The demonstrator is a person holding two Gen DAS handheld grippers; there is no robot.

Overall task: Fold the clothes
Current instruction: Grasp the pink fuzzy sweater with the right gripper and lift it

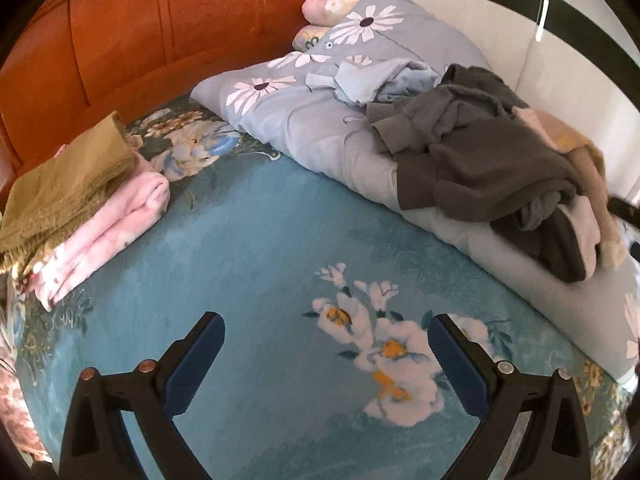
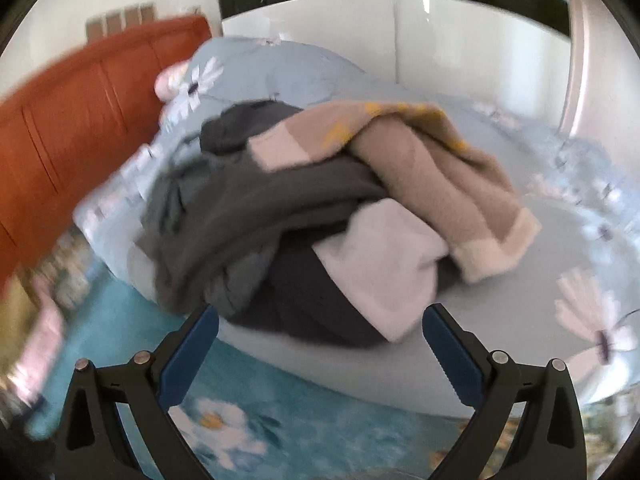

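A heap of unfolded clothes lies on a folded grey-blue quilt (image 1: 320,136): a dark grey garment (image 1: 480,160), a tan and white garment (image 1: 588,184) and a light blue one (image 1: 380,80). In the right wrist view the dark grey garment (image 2: 260,208) and the tan garment (image 2: 432,168) lie just beyond my open, empty right gripper (image 2: 320,344). A folded stack sits at the left: an olive piece (image 1: 68,184) on a pink one (image 1: 116,224). My left gripper (image 1: 326,344) is open and empty above the teal floral bedsheet (image 1: 256,264).
An orange wooden headboard (image 1: 160,24) runs along the back left. Pillows (image 1: 324,8) lie behind the quilt. A white wall or wardrobe (image 1: 520,8) stands behind the bed. The right wrist view is motion-blurred.
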